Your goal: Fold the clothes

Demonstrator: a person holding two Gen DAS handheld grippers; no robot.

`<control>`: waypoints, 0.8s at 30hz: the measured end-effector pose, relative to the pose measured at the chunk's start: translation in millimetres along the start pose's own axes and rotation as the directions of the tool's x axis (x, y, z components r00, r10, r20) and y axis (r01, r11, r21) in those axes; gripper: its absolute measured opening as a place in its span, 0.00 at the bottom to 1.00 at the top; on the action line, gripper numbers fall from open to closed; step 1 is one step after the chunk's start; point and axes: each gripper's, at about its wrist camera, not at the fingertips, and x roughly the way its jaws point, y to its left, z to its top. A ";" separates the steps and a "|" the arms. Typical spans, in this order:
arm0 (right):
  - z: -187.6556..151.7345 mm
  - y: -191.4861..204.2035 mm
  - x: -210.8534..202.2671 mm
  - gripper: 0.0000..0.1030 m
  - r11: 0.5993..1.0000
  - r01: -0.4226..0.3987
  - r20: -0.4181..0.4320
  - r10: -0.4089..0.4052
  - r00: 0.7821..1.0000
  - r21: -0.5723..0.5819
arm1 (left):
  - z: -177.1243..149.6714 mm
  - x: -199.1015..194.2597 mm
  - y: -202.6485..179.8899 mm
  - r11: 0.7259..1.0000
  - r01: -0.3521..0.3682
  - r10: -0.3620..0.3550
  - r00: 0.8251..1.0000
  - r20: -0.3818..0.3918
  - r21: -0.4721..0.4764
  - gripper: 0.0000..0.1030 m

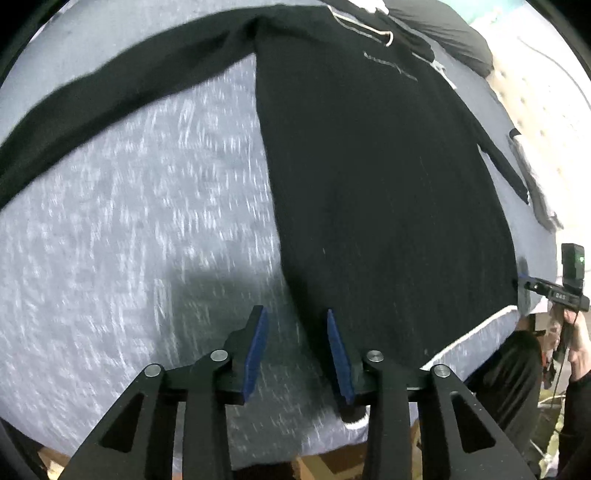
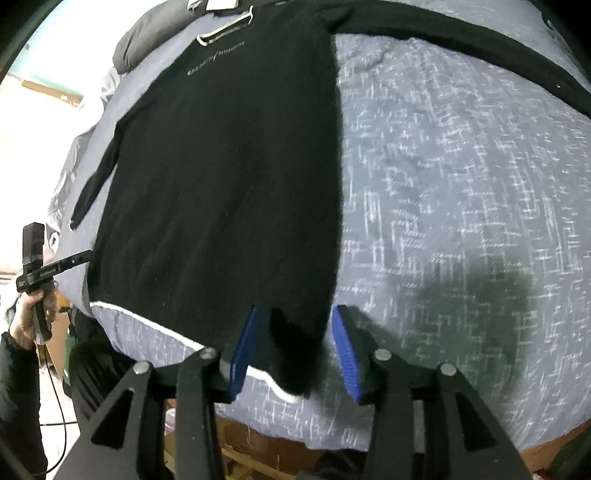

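Note:
A black long-sleeved hoodie (image 1: 376, 177) lies flat on a grey patterned bed cover (image 1: 129, 229), hem toward me, with white drawstrings at the far end. Its left sleeve (image 1: 110, 88) stretches out to the left. My left gripper (image 1: 297, 325) is open at the hem's left corner, the cloth edge between the blue pads. In the right wrist view the hoodie (image 2: 221, 166) fills the left half. My right gripper (image 2: 295, 321) is open around the hem's right corner, which hangs between its pads. The right sleeve (image 2: 480, 48) runs off to the upper right.
The bed's near edge with white piping (image 2: 140, 317) is just below both grippers. A dark garment (image 1: 461, 33) lies at the head of the bed. Each view shows the other hand-held gripper at the side, in the left wrist view (image 1: 554, 291) and the right wrist view (image 2: 48, 273).

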 end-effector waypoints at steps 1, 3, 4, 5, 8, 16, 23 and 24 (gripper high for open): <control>-1.2 0.8 1.8 0.41 1.000 0.006 -0.008 -0.006 1.000 0.000 | -3.8 1.9 -1.2 1.000 0.005 -0.005 1.000 -0.008 -0.001 0.37; -4.0 2.5 4.7 0.41 1.000 0.006 -0.019 -0.006 1.000 -0.002 | -9.9 5.5 -5.1 1.000 0.005 -0.005 1.000 -0.020 0.010 0.37; -5.7 3.1 6.0 0.41 1.000 0.011 -0.023 -0.011 1.000 -0.003 | -12.5 7.0 -6.5 1.000 0.005 -0.005 1.000 -0.025 0.013 0.37; -6.7 4.2 7.1 0.41 1.000 0.017 -0.025 -0.017 1.000 -0.003 | -15.0 8.5 -7.7 1.000 0.005 -0.005 1.000 -0.029 0.017 0.37; -10.0 3.0 10.0 0.41 1.000 0.009 -0.022 -0.009 1.000 0.013 | -21.0 11.6 -11.0 1.000 0.003 -0.002 0.999 -0.039 0.026 0.37; -17.2 17.0 8.6 0.05 0.999 0.018 -0.003 -0.018 1.000 -0.044 | -32.6 4.7 -28.3 0.996 -0.005 0.006 1.000 -0.011 0.086 0.07; -25.3 26.2 -11.9 0.03 0.993 0.056 0.012 -0.055 0.998 -0.100 | -39.0 -15.5 -24.2 0.996 0.004 -0.006 1.000 0.025 0.087 0.06; -27.9 24.3 -10.5 0.03 0.993 0.063 0.004 -0.063 0.998 -0.103 | -40.2 -13.0 -21.9 0.997 0.000 -0.001 1.000 0.018 0.082 0.06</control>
